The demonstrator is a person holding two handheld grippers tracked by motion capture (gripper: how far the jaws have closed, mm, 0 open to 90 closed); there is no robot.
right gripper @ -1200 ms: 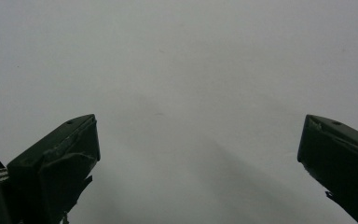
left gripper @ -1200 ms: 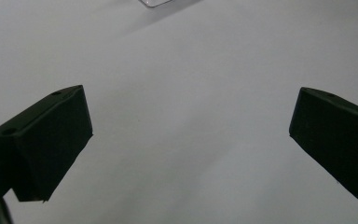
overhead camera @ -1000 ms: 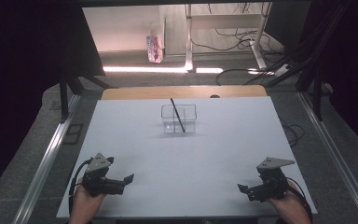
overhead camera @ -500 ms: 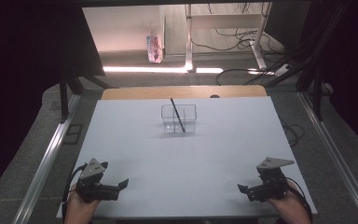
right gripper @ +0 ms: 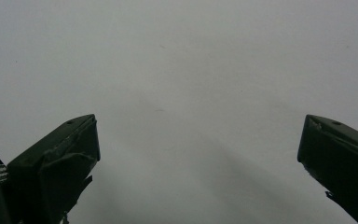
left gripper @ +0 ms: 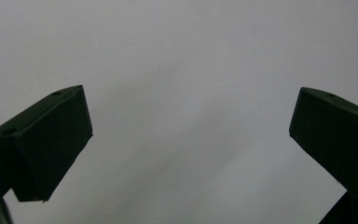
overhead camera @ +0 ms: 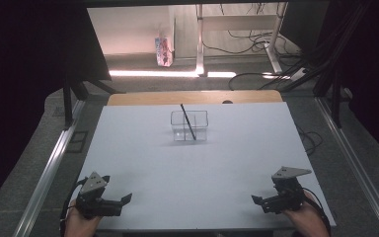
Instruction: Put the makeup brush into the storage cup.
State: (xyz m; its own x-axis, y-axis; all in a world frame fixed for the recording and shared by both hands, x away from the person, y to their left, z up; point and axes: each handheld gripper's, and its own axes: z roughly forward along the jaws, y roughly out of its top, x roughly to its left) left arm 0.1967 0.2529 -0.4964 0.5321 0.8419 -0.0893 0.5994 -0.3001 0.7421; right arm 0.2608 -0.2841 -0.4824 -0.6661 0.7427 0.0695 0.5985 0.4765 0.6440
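Note:
A clear square container stands on the white table at its far middle, with a thin black stick leaning inside it. My left gripper rests at the near left corner, open with nothing between its jaws. My right gripper sits at the near right corner, also open and empty. In the left gripper view the two black fingers stand wide apart over bare white tabletop. The right gripper view shows its fingers equally wide over the same surface.
A wooden strip borders the table's far edge. Metal rails run along both sides. Beyond the table, cables lie on the floor and a small carton stands there.
My left gripper has drawn back toward the near left corner of the table. The right gripper has stayed where it was.

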